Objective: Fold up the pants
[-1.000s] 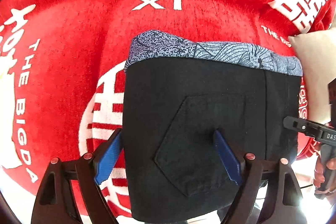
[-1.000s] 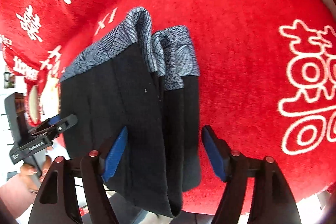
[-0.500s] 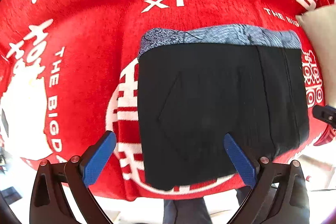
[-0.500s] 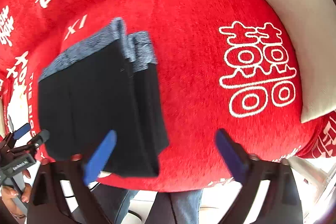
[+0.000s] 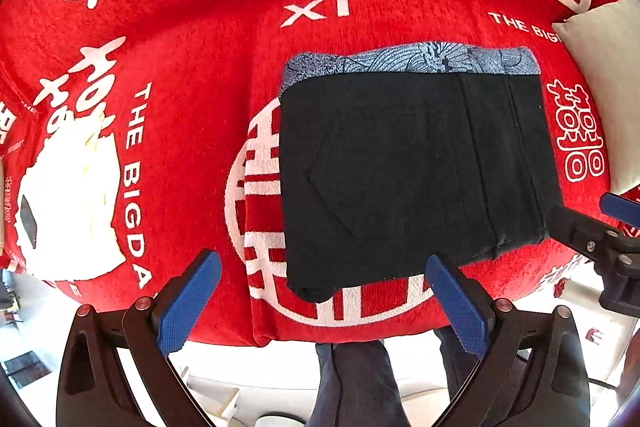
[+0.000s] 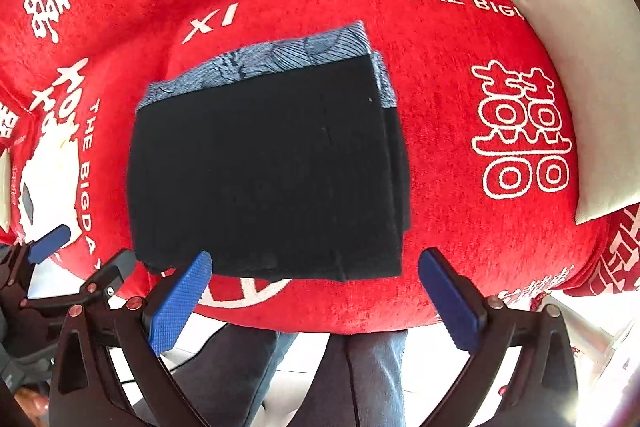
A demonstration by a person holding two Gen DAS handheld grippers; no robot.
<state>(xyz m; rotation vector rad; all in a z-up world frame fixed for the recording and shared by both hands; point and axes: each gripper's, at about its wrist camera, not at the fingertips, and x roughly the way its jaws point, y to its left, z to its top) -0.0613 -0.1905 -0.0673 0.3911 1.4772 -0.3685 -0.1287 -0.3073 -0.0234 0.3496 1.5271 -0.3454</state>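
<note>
The left gripper point(image 5: 320, 293) is held with its blue pads spread wide and nothing gripped between them; the right gripper point(image 6: 316, 291) is likewise released, its pads wide apart. In both wrist views the folded black pants point(image 5: 408, 171) are seen lying flat just beyond the fingertips, toward 12 o'clock, untouched by either tool. A blue patterned band point(image 5: 412, 61) is shown along the far edge of the pants. The pants are borne by a red cover printed with white characters point(image 5: 180, 67). A pale cushion point(image 6: 588, 79) is seen at 2 o'clock in the right wrist view.
</note>
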